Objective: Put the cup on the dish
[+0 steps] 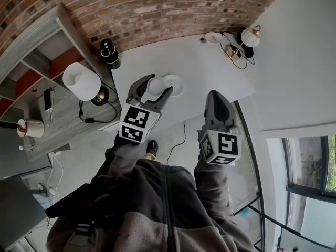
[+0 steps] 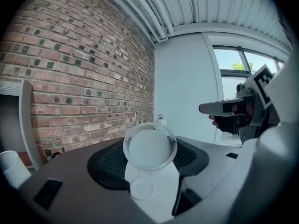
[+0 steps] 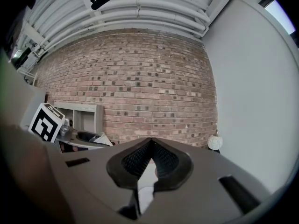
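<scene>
Left claw (image 1: 151, 91) grips the cup (image 1: 156, 84) above the dish (image 1: 177, 84) on the table (image 1: 210, 67), centre frame; right claw (image 1: 216, 96) (pressed closed, empty) alongside; lamp (image 1: 81, 81) at left.

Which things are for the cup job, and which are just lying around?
For the job:
cup
dish
left claw, holding the cup

Just lying about:
white lamp
black cylinder
globe lamp
mug on the shelf

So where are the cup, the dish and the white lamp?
cup (image 1: 156, 85): head view, its middle.
dish (image 1: 178, 84): head view, bare right side.
white lamp (image 1: 81, 81): head view, its shade.
</scene>
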The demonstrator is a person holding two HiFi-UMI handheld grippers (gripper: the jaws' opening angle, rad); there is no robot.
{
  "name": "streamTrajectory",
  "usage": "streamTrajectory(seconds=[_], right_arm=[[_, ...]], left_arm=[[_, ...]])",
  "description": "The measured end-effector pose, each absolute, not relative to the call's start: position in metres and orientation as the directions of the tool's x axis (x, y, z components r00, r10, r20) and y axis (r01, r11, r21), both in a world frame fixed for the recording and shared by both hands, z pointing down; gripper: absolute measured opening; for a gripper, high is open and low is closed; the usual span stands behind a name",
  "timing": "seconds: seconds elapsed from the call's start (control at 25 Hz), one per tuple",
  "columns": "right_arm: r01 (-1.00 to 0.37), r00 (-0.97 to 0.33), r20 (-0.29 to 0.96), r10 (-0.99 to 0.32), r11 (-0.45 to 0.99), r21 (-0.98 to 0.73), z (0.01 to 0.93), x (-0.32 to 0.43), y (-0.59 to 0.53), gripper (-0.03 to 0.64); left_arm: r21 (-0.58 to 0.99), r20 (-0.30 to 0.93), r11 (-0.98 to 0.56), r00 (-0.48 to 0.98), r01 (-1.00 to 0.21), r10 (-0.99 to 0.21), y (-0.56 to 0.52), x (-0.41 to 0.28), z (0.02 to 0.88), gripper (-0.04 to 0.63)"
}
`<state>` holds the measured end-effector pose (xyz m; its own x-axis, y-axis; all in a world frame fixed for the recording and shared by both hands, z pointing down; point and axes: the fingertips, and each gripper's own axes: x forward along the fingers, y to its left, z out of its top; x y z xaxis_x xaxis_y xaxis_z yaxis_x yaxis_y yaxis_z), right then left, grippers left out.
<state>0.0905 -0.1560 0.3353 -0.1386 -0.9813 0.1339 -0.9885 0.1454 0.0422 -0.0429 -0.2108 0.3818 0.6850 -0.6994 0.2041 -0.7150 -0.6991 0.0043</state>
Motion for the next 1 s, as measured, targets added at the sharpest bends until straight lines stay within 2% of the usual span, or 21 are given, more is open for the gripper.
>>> streamTrajectory(seconds=[0.56, 1.0], right_arm=[[-0.987, -0.135, 0.244, -0.960, 0.153, 0.056, 0.365, 0.086, -0.191, 0.002], [-0.984, -0.172, 0.314, -0.934, 0.180, -0.004, 0.411, 0.116, -0.213, 0.002]], left_arm=[[0.083, 0.289, -0.711, 0.699, -0.699, -0.654, -0.241, -0.036, 0.428, 0.268], [0.070, 0.374, -0.691, 0.661, -0.719, -0.650, -0.263, -0.015, 0.477, 0.268]])
